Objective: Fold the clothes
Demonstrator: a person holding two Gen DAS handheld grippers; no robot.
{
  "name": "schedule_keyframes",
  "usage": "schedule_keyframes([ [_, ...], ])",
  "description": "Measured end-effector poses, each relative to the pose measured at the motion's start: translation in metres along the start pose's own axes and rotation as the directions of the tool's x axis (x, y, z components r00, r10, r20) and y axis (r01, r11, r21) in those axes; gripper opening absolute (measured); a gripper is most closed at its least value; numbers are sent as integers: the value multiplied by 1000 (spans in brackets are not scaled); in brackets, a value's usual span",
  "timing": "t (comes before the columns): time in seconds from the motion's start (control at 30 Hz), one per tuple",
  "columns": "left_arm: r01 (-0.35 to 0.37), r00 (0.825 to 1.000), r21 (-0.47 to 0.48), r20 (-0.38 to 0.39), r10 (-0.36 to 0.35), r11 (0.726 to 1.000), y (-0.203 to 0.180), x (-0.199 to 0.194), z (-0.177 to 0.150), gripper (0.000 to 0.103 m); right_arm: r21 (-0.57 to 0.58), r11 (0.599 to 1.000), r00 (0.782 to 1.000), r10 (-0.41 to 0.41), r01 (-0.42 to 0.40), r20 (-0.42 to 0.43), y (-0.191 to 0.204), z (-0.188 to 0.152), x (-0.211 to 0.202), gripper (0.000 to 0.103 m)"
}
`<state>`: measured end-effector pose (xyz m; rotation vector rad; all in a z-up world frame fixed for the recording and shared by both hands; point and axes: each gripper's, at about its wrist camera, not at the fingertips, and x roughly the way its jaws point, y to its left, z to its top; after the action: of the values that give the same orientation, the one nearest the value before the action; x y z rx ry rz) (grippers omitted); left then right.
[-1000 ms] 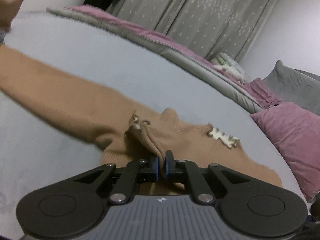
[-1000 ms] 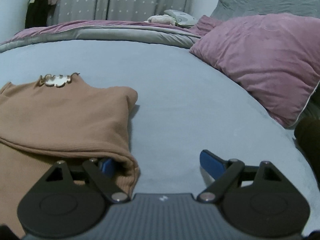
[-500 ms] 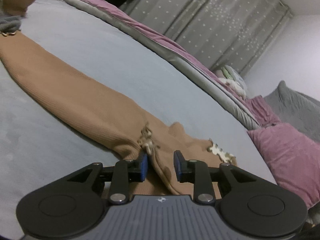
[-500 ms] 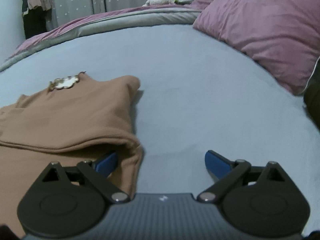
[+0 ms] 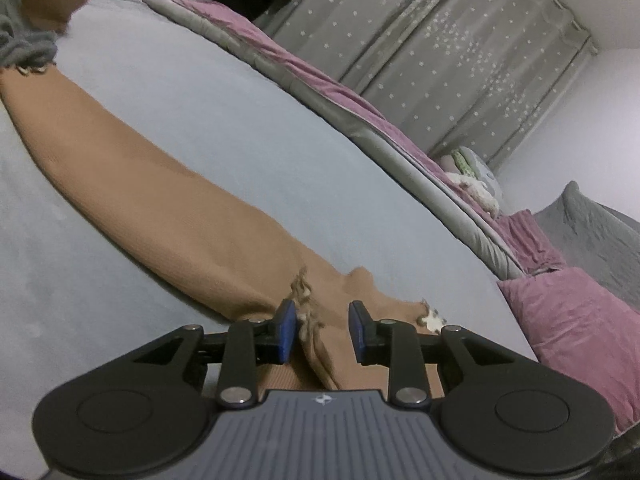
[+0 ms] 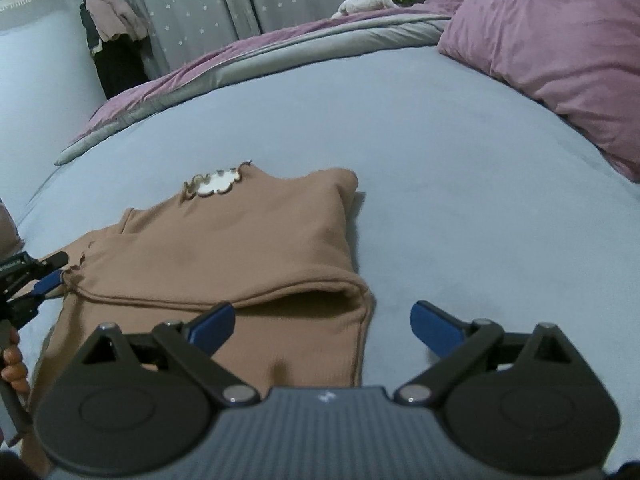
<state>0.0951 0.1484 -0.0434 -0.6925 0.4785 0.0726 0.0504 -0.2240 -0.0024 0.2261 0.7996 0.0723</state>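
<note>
Lying on the pale blue-grey bed, the tan ribbed knit sweater is partly folded, its body doubled over and its cream scalloped collar toward the far side, while one long sleeve stretches flat away across the cover. The left hand-held gripper has its blue-padded jaws apart, straddling a bunched ridge of the sweater's frilled edge without pinching it. The right hand-held gripper is spread wide and holds nothing, its left pad over the folded hem and its right pad over bare bedding, with a pink velvet pillow beyond.
</note>
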Motion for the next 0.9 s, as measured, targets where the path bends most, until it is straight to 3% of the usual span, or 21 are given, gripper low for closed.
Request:
schedule_keyframes([
  [0.2,-21,998,29,53,20,999,-4,-9,4,27,-8,1000,999,-28,29,46,6,-2,0,77],
  [0.27,-15,998,52,61,12,999,-10,-10,3,27,-10,999,998,-37,38,60,8,-2,2,67],
  [0.37,12,998,87,55,-17,996,-21,-10,1,27,-14,999,995,-50,52,81,10,-2,4,61],
  [0.7,87,996,292,-52,-75,953,-56,-9,-29,27,14,997,993,-74,73,92,6,-4,20,46],
  [0.9,88,994,334,-94,-60,938,-53,5,-47,27,0,998,990,-66,67,123,12,4,29,35],
])
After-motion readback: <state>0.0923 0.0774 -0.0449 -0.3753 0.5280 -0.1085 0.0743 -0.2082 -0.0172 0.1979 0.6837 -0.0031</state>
